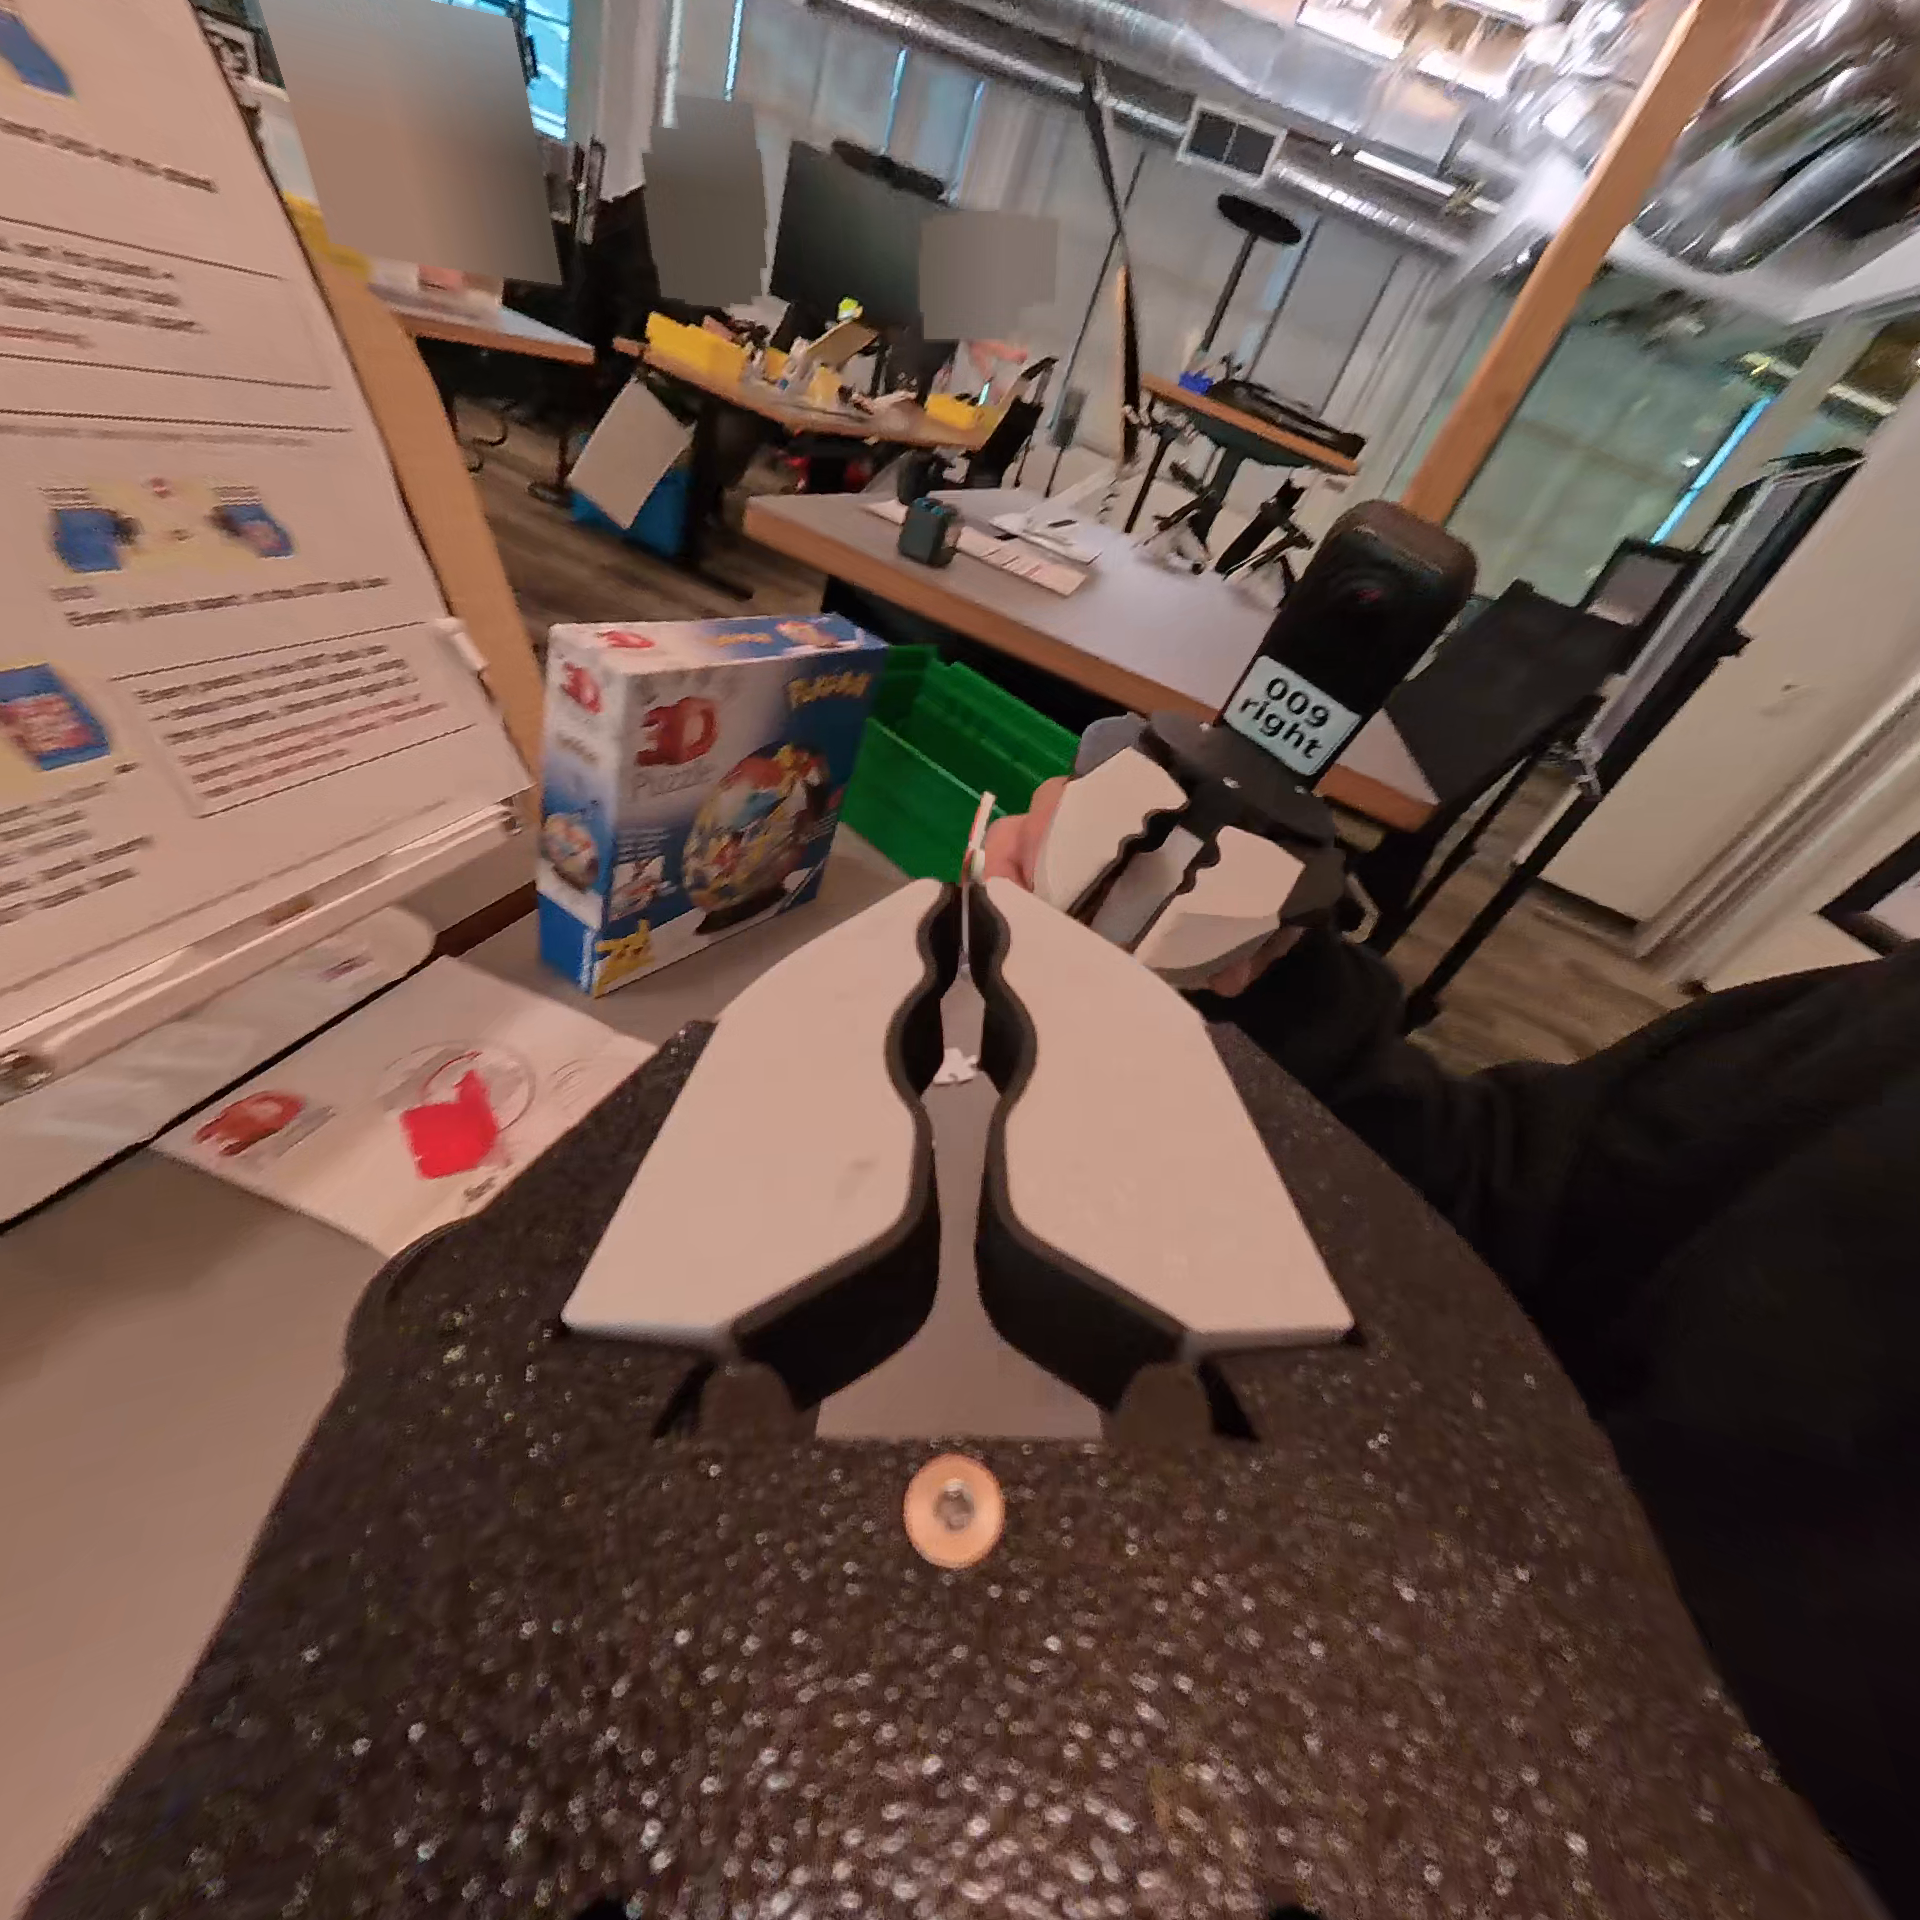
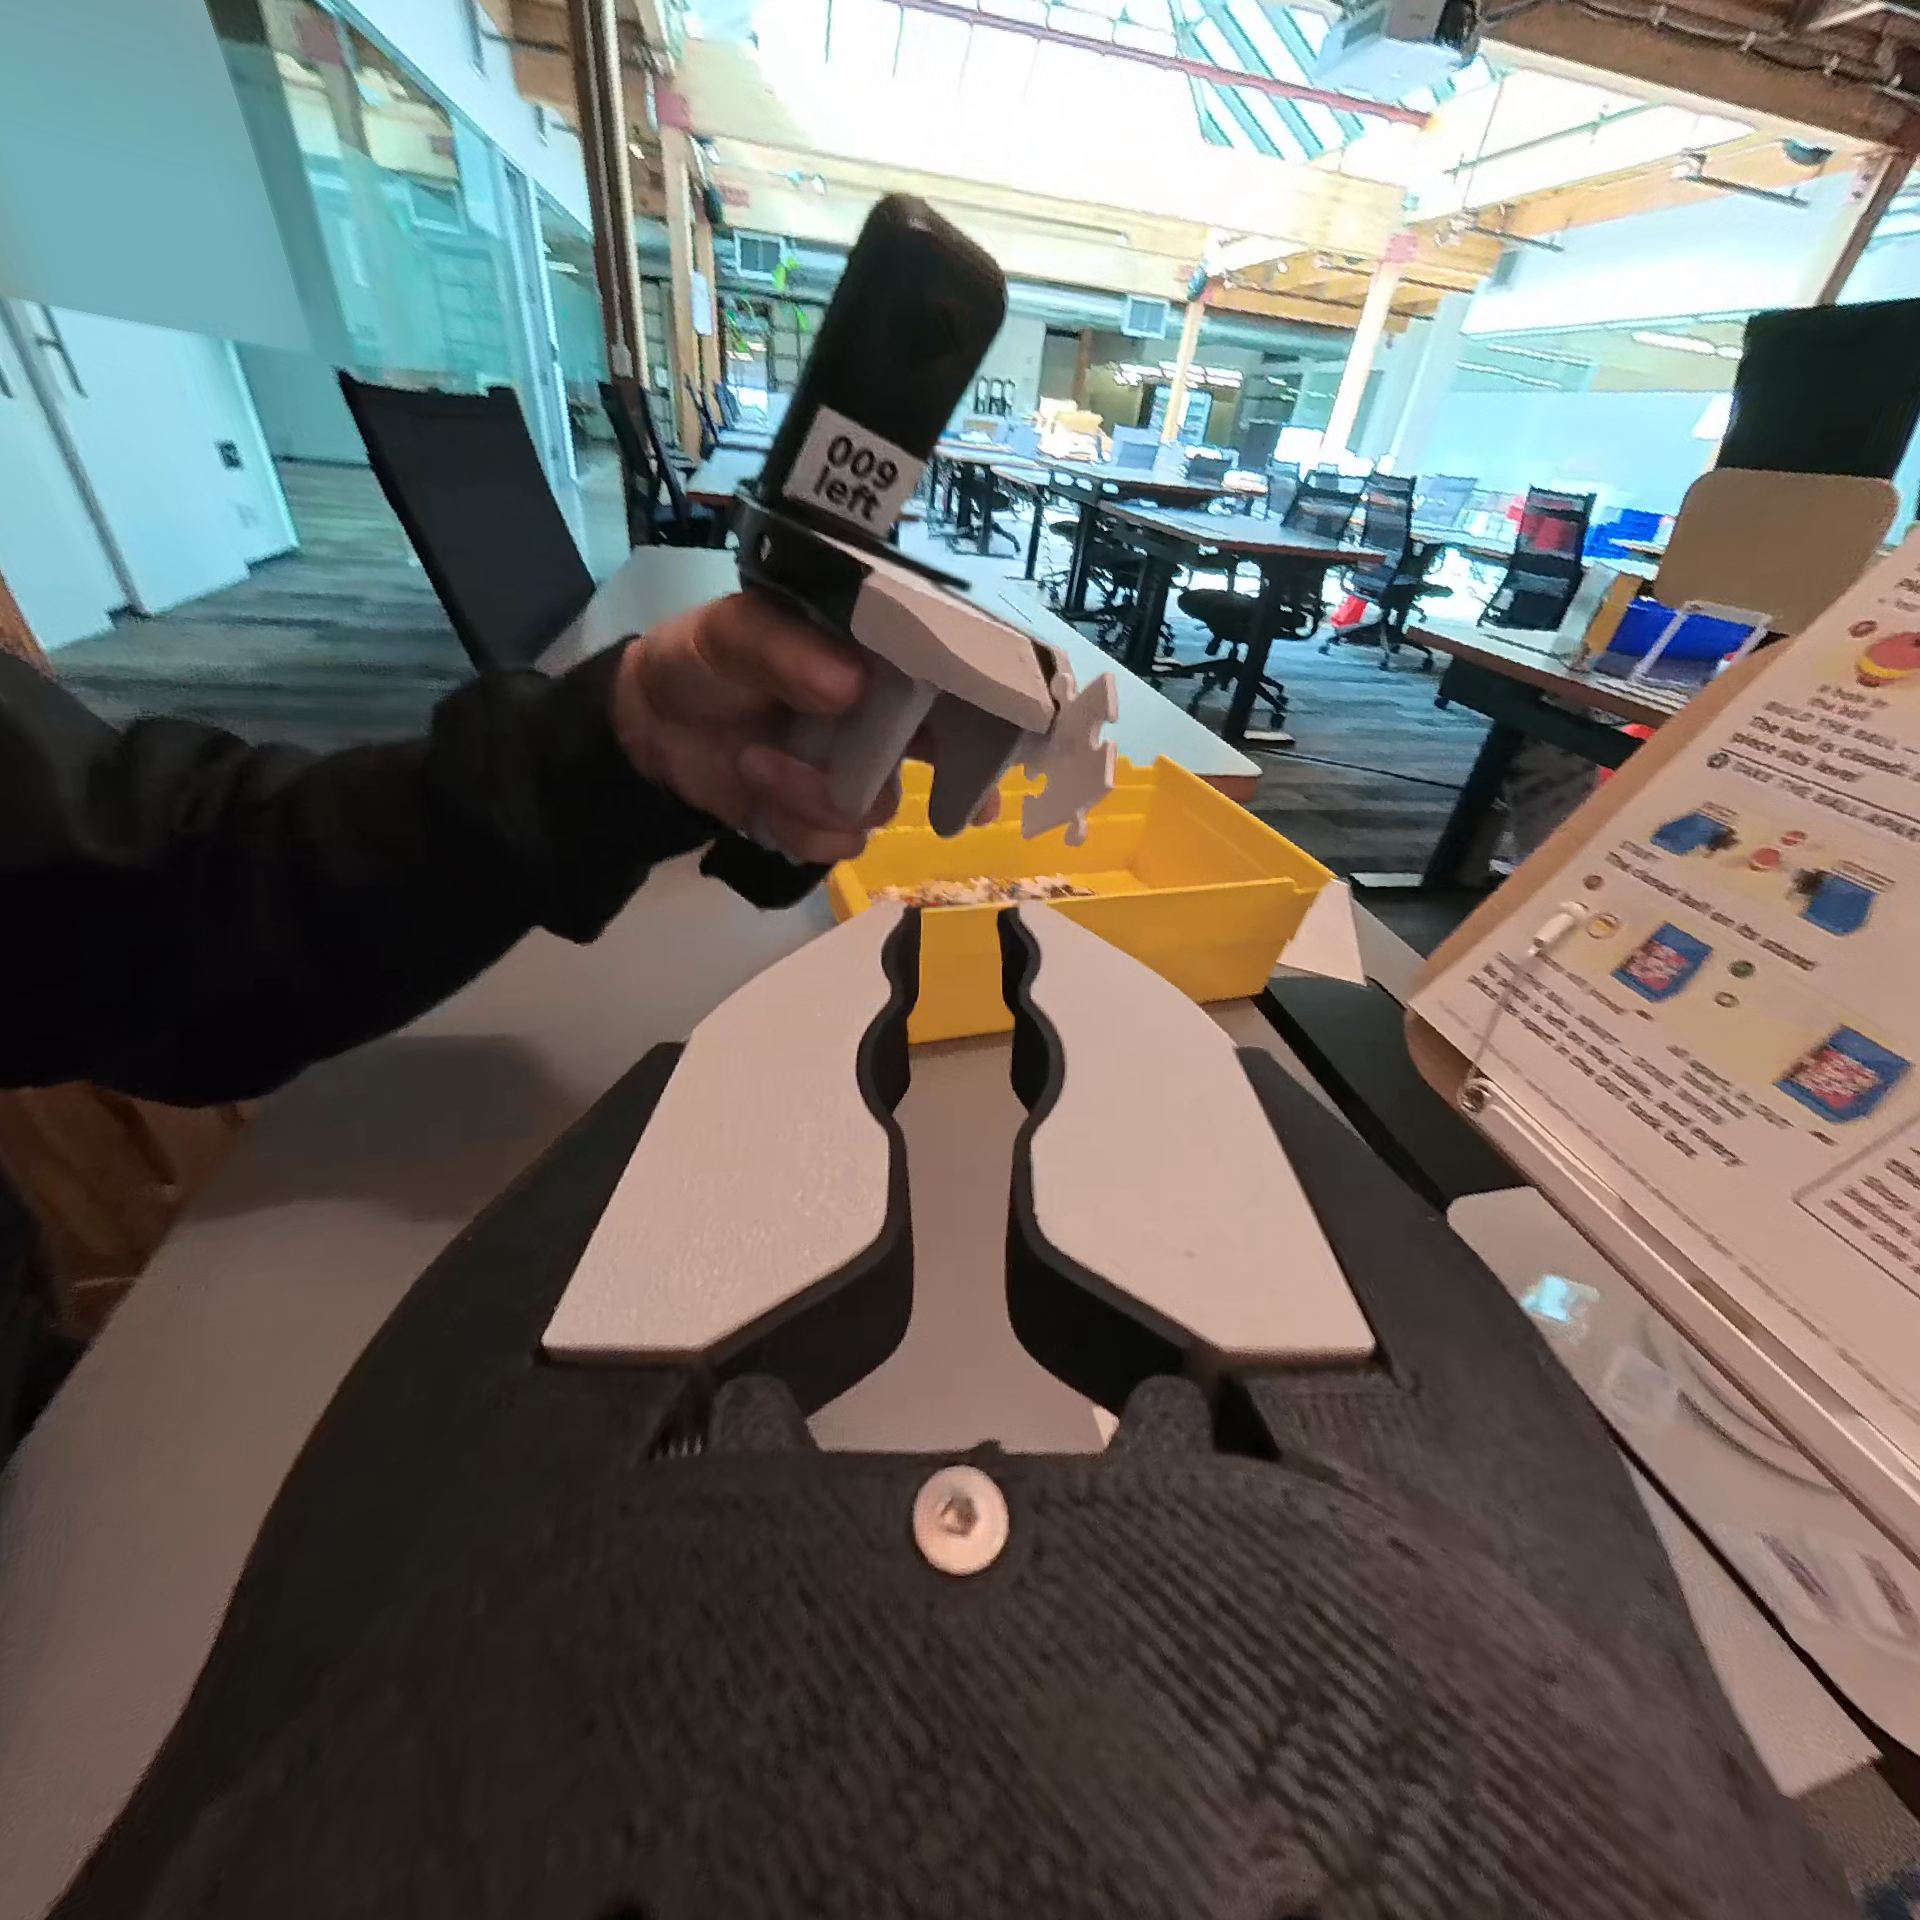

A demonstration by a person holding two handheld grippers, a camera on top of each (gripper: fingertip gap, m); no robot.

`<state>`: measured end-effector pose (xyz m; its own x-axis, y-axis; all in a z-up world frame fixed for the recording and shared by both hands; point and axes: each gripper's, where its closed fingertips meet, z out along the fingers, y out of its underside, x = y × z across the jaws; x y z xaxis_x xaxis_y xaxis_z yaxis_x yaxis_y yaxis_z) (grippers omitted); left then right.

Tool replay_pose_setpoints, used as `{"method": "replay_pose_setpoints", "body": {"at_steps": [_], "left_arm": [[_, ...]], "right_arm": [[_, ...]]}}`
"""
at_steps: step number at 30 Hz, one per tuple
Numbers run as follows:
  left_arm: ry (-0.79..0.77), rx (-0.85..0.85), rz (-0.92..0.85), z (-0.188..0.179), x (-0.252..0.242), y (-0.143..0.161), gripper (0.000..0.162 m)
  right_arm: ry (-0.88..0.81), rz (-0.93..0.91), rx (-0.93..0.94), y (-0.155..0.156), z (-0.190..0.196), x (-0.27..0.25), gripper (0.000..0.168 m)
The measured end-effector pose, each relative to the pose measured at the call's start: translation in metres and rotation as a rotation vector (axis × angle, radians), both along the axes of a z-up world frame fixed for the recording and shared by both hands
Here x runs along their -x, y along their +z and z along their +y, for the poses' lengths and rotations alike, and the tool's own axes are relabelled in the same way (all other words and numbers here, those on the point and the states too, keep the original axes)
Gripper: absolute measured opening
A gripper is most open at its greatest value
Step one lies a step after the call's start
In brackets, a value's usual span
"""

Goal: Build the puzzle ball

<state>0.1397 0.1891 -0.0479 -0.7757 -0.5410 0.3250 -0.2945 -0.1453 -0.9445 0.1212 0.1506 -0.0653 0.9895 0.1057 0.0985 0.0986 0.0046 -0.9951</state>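
My left gripper (image 1: 966, 896) is shut on a white puzzle piece (image 1: 972, 883), seen edge-on between its tips. In the right wrist view the left gripper (image 2: 1044, 717) is held up in a hand, with the jigsaw-shaped piece (image 2: 1075, 758) sticking out over a yellow bin (image 2: 1164, 935). The bin holds several loose coloured puzzle pieces (image 2: 977, 889). My right gripper (image 2: 956, 925) is open and empty, pointing at the bin's near wall. It also shows in the left wrist view (image 1: 1148, 914), held in a hand just right of and beyond the piece.
A puzzle box (image 1: 707, 790) stands on the grey table (image 1: 156, 1403), with a green bin (image 1: 935, 769) behind it. An instruction board leans at the left (image 1: 208, 520) and shows again in the right wrist view (image 2: 1714, 987). A leaflet (image 1: 416, 1122) lies flat. The tips of one gripper are about 6 cm away from the tips of the other.
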Motion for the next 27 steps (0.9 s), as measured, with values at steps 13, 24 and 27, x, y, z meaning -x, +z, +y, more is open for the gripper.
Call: {"method": "replay_pose_setpoints", "body": {"at_steps": [13, 24, 27], "left_arm": [[-0.063, 0.047, -0.025, -0.021, 0.009, 0.009, 0.001], [-0.093, 0.074, 0.008, -0.025, 0.015, 0.009, 0.001], [-0.103, 0.076, 0.013, -0.028, 0.016, 0.008, 0.001]], "right_arm": [[0.058, 0.081, -0.095, 0.021, -0.01, 0.006, 0.015], [0.058, 0.089, -0.114, 0.027, -0.015, 0.007, 0.016], [0.027, 0.077, -0.083, 0.021, -0.012, 0.002, 0.02]]}}
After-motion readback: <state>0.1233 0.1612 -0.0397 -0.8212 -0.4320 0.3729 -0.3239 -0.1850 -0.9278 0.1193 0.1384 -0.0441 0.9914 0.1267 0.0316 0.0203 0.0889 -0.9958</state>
